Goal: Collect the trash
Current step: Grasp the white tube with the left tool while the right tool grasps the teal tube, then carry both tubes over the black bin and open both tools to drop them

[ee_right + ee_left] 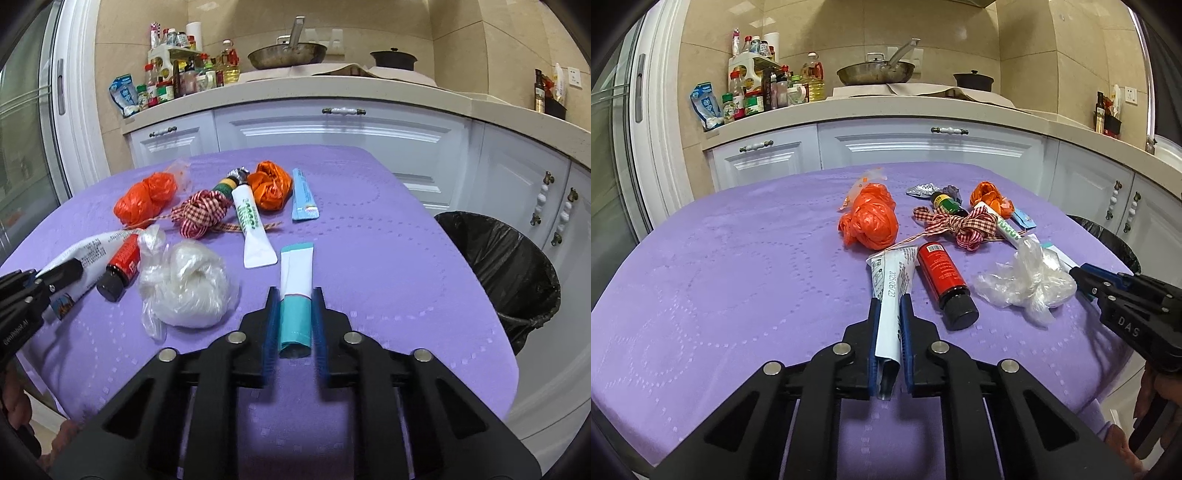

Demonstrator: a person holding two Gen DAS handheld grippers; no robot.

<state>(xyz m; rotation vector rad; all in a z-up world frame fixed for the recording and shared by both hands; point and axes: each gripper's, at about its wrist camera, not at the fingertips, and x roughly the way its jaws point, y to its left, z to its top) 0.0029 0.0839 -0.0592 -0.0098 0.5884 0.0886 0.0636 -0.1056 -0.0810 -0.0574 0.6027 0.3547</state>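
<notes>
Left hand-held gripper (pixel 889 301): low centre of the left wrist view, its blue pads clamped on the white tube (pixel 891 291), one pad on each side.
White tube: lay on the purple surface (pixel 720 266), pointing up the frame, its crimped end by the orange bag (pixel 868 221); printed text and a date showed on it.
Orange bag: knotted, centre of the left wrist view, above the white tube.
Red bottle (pixel 943 280): just right of the white tube, lying down, black cap toward the camera.
Ribbon (pixel 955 225): red-and-white check, tangled, above the red bottle.
Green bottle (pixel 947 205): small, above the ribbon, beside a bit of foil (pixel 921 190).
Clear bag (pixel 1027 284): crumpled, right of the red bottle, touching the tip of the right hand-held gripper (pixel 294 319) at the right edge of the left wrist view.
Right hand-held gripper: low centre of the right wrist view, pads closed against the teal cap end of the teal tube (pixel 296 291).
Teal tube: flat on the surface, white body and teal crimp pointing up the frame, right of the clear bag.
Green-print tube (pixel 253 229): white, above and left of the teal tube, cap near the second orange bag (pixel 269 186).
Blue sachet (pixel 303 195): just right of that orange bag.
Bin (pixel 506 266): black-lined, right edge of the right wrist view, beside the surface and below its level.
Hand (pixel 14 398): partly seen at the lower left edge of the right wrist view.
</notes>
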